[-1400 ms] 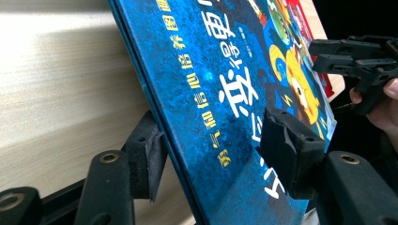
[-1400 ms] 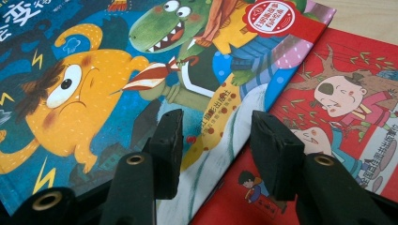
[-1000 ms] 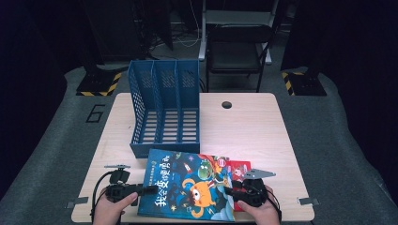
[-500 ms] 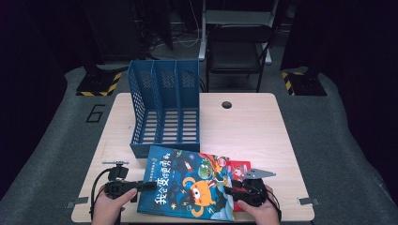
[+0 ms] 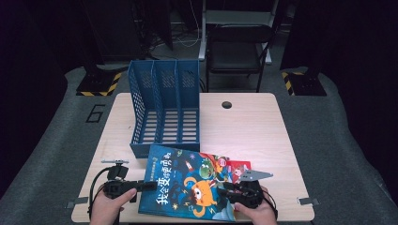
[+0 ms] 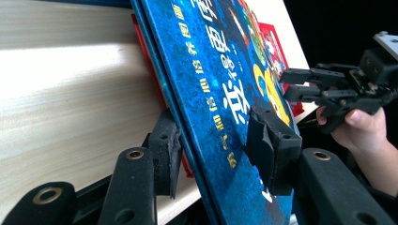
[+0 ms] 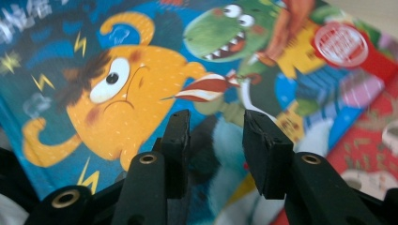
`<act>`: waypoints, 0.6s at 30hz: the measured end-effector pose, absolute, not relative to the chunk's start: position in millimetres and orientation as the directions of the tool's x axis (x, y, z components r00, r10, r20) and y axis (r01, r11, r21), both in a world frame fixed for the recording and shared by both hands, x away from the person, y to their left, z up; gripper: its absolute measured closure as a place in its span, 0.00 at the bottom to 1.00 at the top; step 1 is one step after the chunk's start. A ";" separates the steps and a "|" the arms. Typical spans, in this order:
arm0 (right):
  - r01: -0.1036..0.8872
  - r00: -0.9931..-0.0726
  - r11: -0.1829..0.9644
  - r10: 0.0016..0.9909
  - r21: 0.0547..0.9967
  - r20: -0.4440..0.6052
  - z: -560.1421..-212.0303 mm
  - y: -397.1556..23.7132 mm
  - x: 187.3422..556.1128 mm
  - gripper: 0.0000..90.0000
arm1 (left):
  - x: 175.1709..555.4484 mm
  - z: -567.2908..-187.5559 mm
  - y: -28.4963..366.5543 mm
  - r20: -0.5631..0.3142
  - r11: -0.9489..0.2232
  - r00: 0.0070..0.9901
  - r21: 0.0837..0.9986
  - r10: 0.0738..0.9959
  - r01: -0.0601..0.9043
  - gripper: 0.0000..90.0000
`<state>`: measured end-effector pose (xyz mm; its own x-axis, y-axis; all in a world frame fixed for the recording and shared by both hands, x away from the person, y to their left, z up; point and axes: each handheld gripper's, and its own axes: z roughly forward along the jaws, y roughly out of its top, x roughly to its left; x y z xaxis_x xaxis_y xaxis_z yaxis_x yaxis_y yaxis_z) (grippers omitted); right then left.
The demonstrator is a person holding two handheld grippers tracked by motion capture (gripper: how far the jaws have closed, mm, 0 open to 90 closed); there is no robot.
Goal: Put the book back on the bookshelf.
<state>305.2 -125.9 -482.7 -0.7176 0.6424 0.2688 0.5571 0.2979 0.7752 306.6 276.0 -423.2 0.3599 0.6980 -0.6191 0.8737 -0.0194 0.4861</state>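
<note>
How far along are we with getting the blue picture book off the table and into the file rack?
Done: nothing filed; the file rack looks empty. In hand: the left tool has just been closing across the blue book's edge, pads not clearly pressing; the right tool hangs over its cover. Left: grip, lift, stand it in a slot; a red book waits underneath.

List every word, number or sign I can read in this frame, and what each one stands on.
"6": large dark numeral on the grey floor mat left of the table.
"我会变得更勇敢": my best reading of the big yellow title on the blue picture book; the strokes are soft.
Small yellow line beside the title: too blurred to read.
Round red seal on the cover: lettering too blurred to read.
Blue file rack: no lettering.
</note>
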 end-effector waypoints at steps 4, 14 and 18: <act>0.519 -0.739 0.330 0.636 0.788 0.220 -480.5 -118.3 302.4 0.72 | 308.9 -423.6 275.0 -0.614 -0.015 0.352 0.484 0.707 0.875 0.66; 0.555 -0.694 0.306 0.684 0.773 0.227 -480.8 -124.4 305.4 0.74 | 309.1 -425.4 275.1 -0.637 0.006 0.335 0.470 0.695 0.882 0.68; 0.606 -0.624 0.258 0.740 0.752 0.250 -484.1 -137.7 310.9 0.76 | 309.0 -425.4 275.5 -0.640 0.008 0.338 0.473 0.690 0.881 0.68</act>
<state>310.9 -137.7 -484.1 -0.6244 0.7402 0.2495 0.6062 0.2577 0.7524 309.0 275.5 -425.4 0.3375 0.6901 -0.6402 0.8810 0.0079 0.4731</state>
